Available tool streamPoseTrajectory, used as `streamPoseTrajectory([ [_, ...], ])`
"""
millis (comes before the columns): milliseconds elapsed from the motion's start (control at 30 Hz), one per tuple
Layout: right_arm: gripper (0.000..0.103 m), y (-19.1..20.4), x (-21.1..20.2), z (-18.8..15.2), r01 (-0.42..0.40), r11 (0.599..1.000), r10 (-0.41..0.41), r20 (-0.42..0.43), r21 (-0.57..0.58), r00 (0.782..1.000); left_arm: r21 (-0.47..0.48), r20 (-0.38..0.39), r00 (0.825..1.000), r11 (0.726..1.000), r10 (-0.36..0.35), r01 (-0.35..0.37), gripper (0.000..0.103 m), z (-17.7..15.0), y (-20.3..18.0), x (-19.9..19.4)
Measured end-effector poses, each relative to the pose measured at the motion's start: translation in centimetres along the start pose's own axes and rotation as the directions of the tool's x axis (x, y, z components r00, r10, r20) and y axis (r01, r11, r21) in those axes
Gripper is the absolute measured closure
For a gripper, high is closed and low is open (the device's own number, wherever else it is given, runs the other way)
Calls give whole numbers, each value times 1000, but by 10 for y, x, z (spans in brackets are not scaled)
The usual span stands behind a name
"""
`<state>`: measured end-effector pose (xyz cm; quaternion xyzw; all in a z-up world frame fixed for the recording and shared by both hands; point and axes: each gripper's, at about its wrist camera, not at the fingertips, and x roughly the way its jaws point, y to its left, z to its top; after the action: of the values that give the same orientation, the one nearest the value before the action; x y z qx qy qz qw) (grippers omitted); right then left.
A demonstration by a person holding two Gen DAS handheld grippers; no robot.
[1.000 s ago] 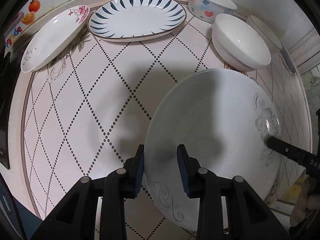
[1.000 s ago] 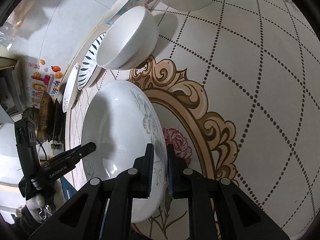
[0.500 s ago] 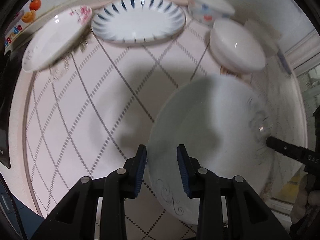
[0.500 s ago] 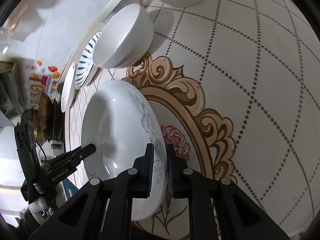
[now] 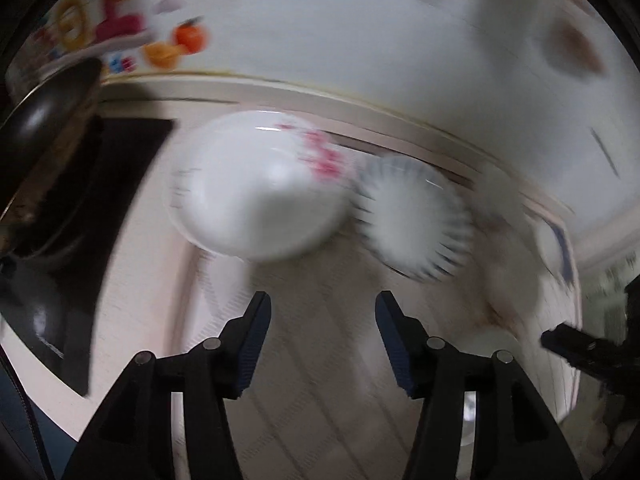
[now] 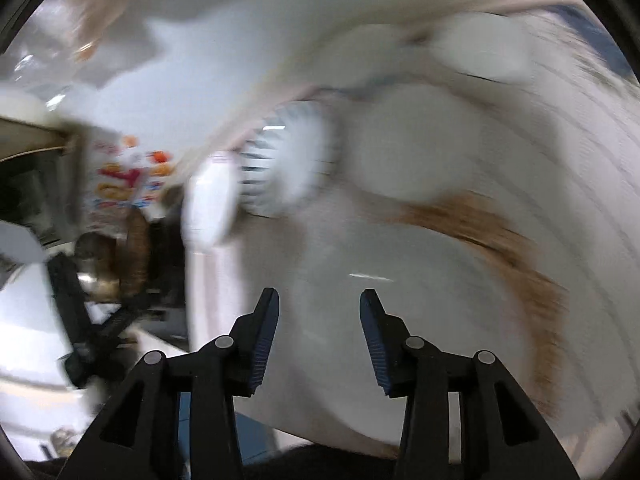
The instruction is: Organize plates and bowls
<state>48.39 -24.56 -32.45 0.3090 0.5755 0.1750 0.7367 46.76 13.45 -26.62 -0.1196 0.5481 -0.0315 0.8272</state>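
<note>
Both views are motion-blurred. My left gripper (image 5: 323, 336) hangs above the patterned tabletop (image 5: 320, 400), its jaws opening with nothing between them. Beyond it lie a white plate with pink flowers (image 5: 256, 200) and a blue-striped plate (image 5: 416, 224). My right gripper (image 6: 319, 332) hovers over the large white plate (image 6: 380, 272), which lies flat on the table. Its jaws are opening too, and the pads touch nothing. A white bowl (image 6: 412, 148) sits past that plate, beside the blue-striped plate (image 6: 288, 168) and the pink-flower plate (image 6: 208, 208).
A dark stove top with a pan (image 5: 52, 160) borders the table on the left. The white wall with fruit stickers (image 5: 120, 32) rises behind the plates. Another white bowl (image 6: 484, 44) stands at the far right of the table.
Both grippers let go of the large white plate's rim, opened their jaws and lifted away. The left view swung toward the plates at the back left.
</note>
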Motion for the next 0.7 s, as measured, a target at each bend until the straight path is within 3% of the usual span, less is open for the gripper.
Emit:
streamPoseTrajectory([
  [233,57,107,125,94,12,982,-25,-66,-191,998,-153,-23,996,984,89,-92,51,34,77,45],
  [367,57,129,199,142,72,968,-102,-115,-242,988,-177,-54,991,975,123,-131,51,40,100,62],
  [533,57,129,258,179,101,960,-147,-162,-262,976,-174,-95,988,975,125,-140,51,48,115,85],
  [633,68,125,280,189,88,963,-140,-193,-254,971,-174,-102,989,977,106,-123,55,53,117,96],
  [667,80,124,287,191,84,964,-139,-208,-254,968,-176,-104,990,978,92,-109,67,54,118,99],
  [700,84,123,293,192,89,962,-147,-219,-257,964,-180,-107,991,979,81,-100,72,55,120,100],
])
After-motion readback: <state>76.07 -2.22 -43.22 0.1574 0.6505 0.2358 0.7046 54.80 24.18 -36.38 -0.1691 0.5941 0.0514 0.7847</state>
